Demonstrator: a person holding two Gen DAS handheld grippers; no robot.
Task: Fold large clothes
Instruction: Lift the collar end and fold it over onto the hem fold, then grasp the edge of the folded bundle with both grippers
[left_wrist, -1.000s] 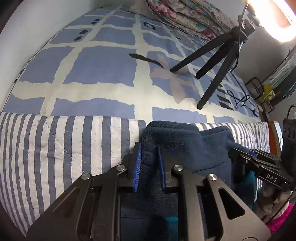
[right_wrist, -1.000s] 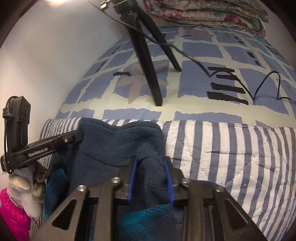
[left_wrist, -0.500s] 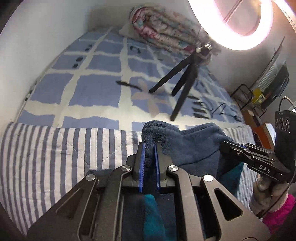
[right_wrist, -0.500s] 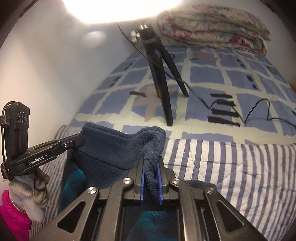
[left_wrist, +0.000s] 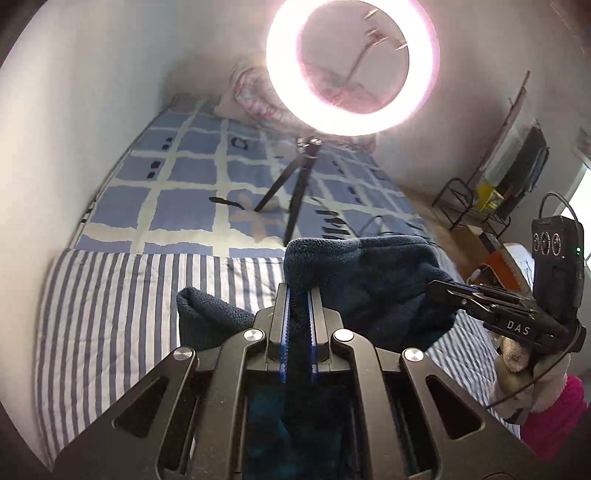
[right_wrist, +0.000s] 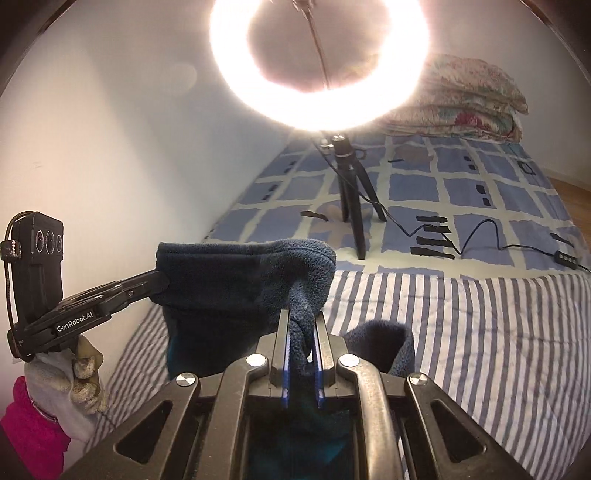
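A dark navy fleece garment (left_wrist: 354, 273) with a teal inner side hangs lifted above the striped quilt (left_wrist: 122, 302). My left gripper (left_wrist: 298, 295) is shut on one corner of its upper edge, blue pads pressing the fleece. My right gripper (right_wrist: 302, 325) is shut on the other corner of the navy fleece garment (right_wrist: 236, 280). Each view shows the other gripper at the side: the right gripper (left_wrist: 439, 286) in the left wrist view, the left gripper (right_wrist: 159, 278) in the right wrist view, both clamped on the cloth. A loose fold of fleece (right_wrist: 384, 343) droops below. The garment's lower part is hidden behind the grippers.
A lit ring light (left_wrist: 352, 66) on a black tripod (left_wrist: 295, 192) stands on the blue checked bedsheet (left_wrist: 184, 184), its cable (right_wrist: 480, 236) trailing right. A folded floral quilt (right_wrist: 465, 99) lies at the bed's head. White wall runs along the left; a rack (left_wrist: 480, 206) stands at the far right.
Both grippers closed on the fleece edge and rose, lifting the garment off the striped quilt. The views tilted upward, bringing the ring light into frame.
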